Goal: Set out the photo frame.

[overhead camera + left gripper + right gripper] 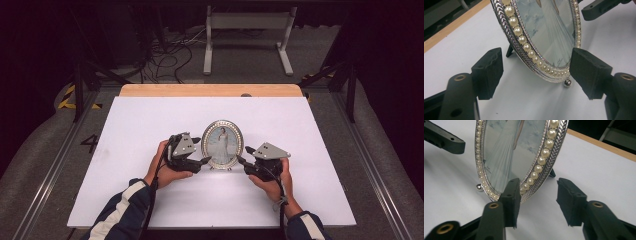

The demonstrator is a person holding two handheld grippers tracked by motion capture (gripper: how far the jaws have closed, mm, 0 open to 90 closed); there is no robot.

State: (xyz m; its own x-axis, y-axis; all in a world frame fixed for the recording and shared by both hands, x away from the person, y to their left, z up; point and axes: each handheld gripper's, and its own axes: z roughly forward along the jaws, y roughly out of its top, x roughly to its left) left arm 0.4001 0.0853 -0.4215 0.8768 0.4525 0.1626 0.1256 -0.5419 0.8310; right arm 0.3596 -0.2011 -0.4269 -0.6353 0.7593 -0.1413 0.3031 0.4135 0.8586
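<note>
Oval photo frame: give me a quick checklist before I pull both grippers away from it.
1. Oval photo frame upright on the white table: ok.
2. Rear prop leg out and resting on the table: ok.
3. Left gripper fingers off the frame's rim: ok.
4. Right gripper fingers off the rim: ok, though one finger sits close in front of it.
5. Frame stable without support: cannot tell.

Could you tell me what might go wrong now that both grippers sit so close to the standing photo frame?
1. The oval photo frame stands upright on small ball feet and a thin rear strut, so a nudge might tip it.
2. The left gripper is open with the frame's rim between its pads, and pulling back sideways could snag it.
3. The right gripper also straddles the rim and could drag it.
</note>
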